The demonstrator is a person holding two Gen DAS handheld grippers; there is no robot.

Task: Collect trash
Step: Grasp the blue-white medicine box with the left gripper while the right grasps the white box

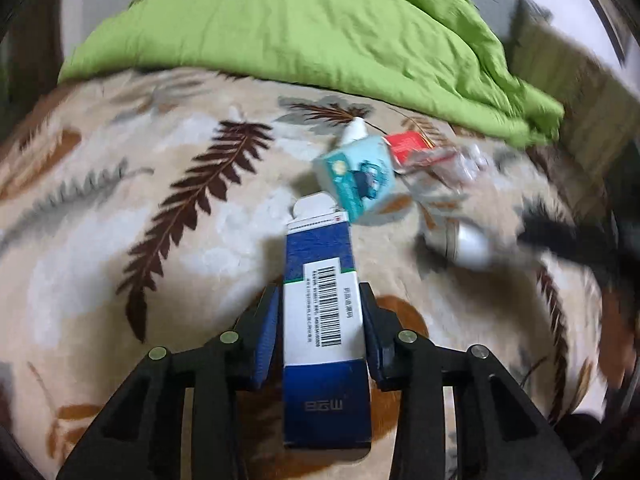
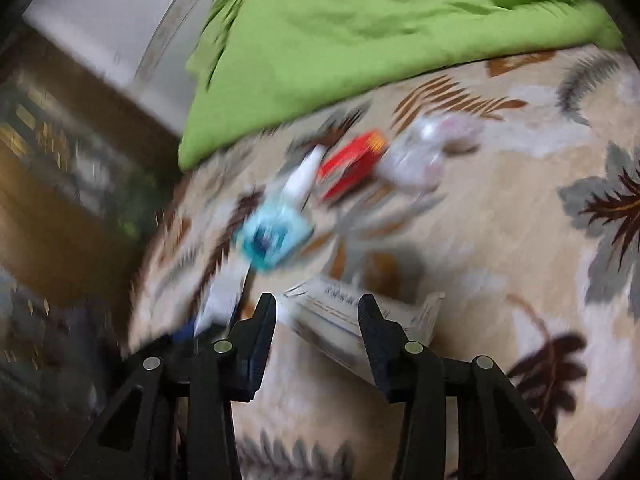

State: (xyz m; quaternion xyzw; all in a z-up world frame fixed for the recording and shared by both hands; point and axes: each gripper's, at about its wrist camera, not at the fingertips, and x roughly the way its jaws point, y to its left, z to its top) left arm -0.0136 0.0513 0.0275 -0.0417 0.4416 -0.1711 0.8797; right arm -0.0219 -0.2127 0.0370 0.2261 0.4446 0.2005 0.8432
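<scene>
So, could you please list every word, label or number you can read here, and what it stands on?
Blue and white carton in the left gripper: a barcode; its digits and the small Chinese print are too small to read. A white logo near its bottom cannot be made out.
Light blue box: picture only, blurred.
Red box: blurred.
White box at the right gripper: print blurred.

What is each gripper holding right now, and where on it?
The left gripper clamps the blue-and-white carton across its narrow sides, about mid-length. The right gripper is open, holding nothing; a white box lies just beyond its fingertips.
</scene>
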